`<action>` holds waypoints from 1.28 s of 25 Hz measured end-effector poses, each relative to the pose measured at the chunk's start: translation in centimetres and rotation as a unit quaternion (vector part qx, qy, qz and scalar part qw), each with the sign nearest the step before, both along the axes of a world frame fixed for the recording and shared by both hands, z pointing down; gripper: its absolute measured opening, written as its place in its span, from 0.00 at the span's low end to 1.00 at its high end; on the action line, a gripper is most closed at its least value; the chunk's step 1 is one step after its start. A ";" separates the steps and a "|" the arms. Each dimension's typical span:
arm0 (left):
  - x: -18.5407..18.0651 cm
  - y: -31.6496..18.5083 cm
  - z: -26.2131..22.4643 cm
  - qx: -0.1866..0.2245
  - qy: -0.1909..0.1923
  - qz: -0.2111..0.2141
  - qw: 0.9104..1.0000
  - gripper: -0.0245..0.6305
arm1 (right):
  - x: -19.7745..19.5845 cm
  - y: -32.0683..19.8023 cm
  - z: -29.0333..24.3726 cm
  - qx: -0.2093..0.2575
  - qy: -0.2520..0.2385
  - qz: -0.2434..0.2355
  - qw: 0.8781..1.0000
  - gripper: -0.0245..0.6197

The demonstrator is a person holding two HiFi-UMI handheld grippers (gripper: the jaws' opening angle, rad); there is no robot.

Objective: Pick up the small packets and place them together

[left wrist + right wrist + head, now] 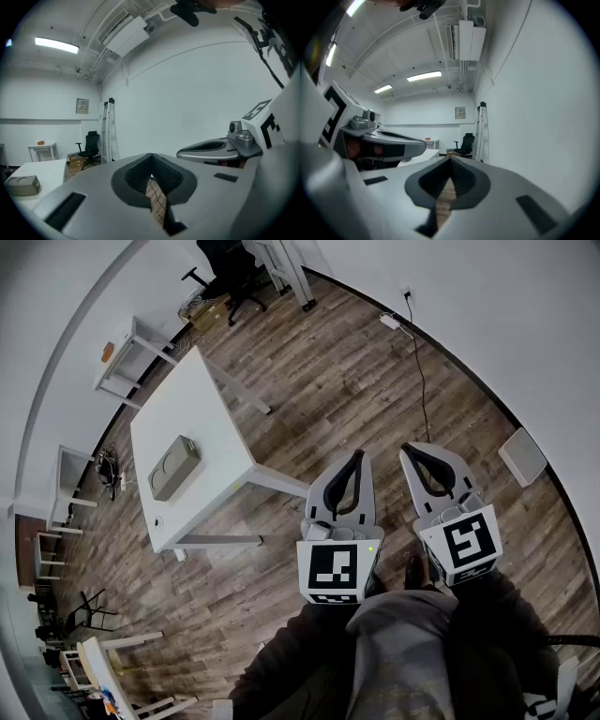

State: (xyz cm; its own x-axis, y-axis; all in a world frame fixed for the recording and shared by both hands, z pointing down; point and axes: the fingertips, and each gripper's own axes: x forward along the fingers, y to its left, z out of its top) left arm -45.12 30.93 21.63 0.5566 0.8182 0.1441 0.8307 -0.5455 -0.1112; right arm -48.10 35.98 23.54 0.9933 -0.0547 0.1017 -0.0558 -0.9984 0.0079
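Cannot make out the small packets in any view; cannot tell where they lie. Can tell only a grey-tan box (173,466) on the white table (201,407), off to the left of both grippers and well apart from them; cannot read what it holds. Loses the person's hands under dark sleeves at the bottom of the head view; cuts off the shelves at the left edge.

Finds the left gripper (355,455) closed tip to tip with nothing pinched; glimpses just a strip of wood floor (337,381) through the slot behind the tips. Finds the right gripper (409,448) likewise closed and empty, held just beside the left, roughly level, over the floor.

Around them: a black office chair (228,276) at the far end with cardboard boxes (206,310) next to it; a folded ladder (108,132) leaning by the wall; a black cable (419,367) trailing over the floor from a wall socket; a pale flat panel (522,457) against the right wall. Sees only bare floor between the grippers and the table.
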 end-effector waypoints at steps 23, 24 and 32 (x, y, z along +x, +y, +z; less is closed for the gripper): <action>9.9 2.9 4.2 0.000 -0.041 -0.004 0.999 0.04 | 9.2 3.9 2.9 0.009 -0.026 0.001 1.000 0.03; 10.9 3.2 4.4 0.002 -0.044 -0.003 0.999 0.04 | 10.2 4.1 3.1 0.010 -0.027 0.001 1.000 0.03; 18.9 5.2 5.4 0.007 -0.062 -0.002 0.998 0.04 | 18.2 6.2 4.0 0.019 -0.043 0.005 0.999 0.03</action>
State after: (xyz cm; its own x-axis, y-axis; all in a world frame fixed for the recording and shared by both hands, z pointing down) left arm -26.25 36.08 26.99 0.5374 0.8131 0.2237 0.8360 -0.5485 -0.0148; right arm -29.93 42.21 27.58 0.9815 -0.0510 0.1848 -0.0454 -0.9984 -0.0342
